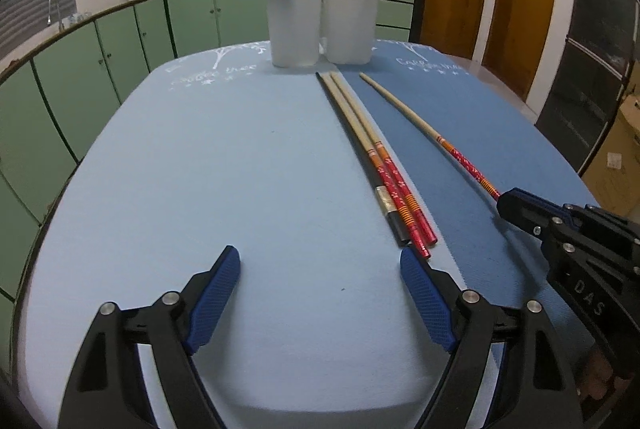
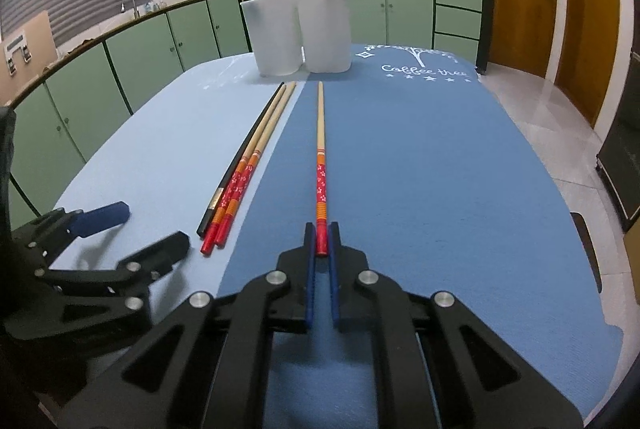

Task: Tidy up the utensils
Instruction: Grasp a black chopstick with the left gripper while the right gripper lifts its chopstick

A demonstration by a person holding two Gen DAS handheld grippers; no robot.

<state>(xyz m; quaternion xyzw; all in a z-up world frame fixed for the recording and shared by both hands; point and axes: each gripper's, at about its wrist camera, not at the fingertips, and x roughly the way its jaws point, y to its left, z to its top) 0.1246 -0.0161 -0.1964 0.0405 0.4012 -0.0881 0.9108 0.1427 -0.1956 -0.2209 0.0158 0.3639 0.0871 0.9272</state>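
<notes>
One lone chopstick (image 2: 320,165) pinched at its red end by the right gripper (image 2: 321,235) on the dark mat, presumably bound for the white holder (image 2: 298,31); left gripper (image 1: 320,293) wide open, empty, beside three more chopsticks (image 1: 376,157).
</notes>
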